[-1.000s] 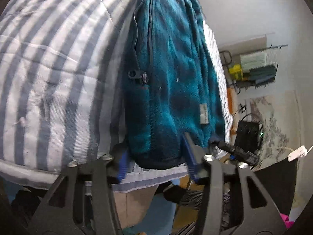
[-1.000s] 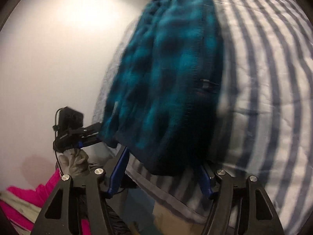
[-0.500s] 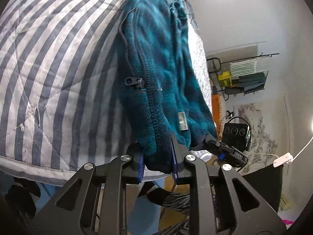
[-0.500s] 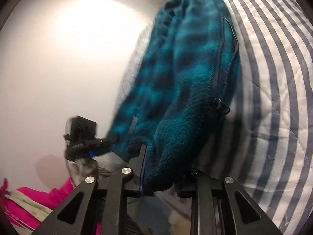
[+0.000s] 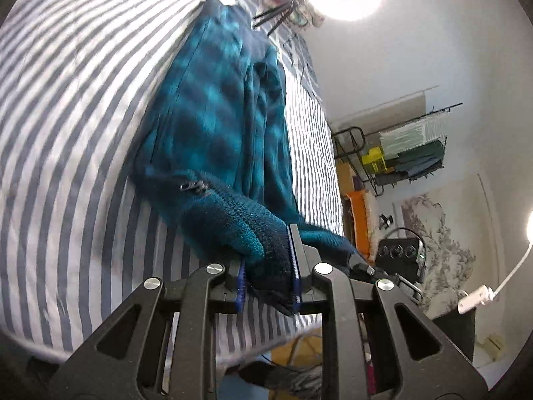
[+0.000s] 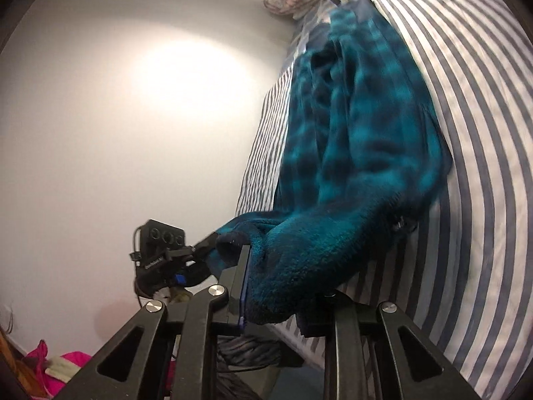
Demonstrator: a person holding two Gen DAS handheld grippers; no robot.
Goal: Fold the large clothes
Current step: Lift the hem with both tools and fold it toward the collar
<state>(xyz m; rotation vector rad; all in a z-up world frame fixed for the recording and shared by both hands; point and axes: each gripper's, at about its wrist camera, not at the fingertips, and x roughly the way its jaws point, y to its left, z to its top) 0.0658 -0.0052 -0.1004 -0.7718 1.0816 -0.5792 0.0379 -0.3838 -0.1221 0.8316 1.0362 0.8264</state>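
A teal fleece jacket (image 5: 213,123) with a zipper lies lengthwise on the striped bedspread (image 5: 73,140). Its near hem is lifted off the bed. My left gripper (image 5: 266,278) is shut on one corner of that dark hem, the cloth bunched between its blue pads. My right gripper (image 6: 276,303) is shut on the other hem corner of the jacket (image 6: 359,153), which bulges out over its fingers and hides the right fingertip. From the right wrist view the left gripper (image 6: 186,256) shows at the left, clamped on the hem. In the left wrist view the right gripper's tip (image 5: 363,268) holds the cloth.
The bed's near edge (image 5: 260,340) runs just under both grippers. A white wall (image 6: 133,133) flanks the bed. A wire rack (image 5: 409,153) with folded things, a black speaker (image 5: 399,253) and a pink garment (image 6: 63,370) on the floor stand beyond the bed.
Both grippers closed on the jacket's near hem corners and rose, lifting the hem off the bed. The jacket's lower part now hangs stretched between them.
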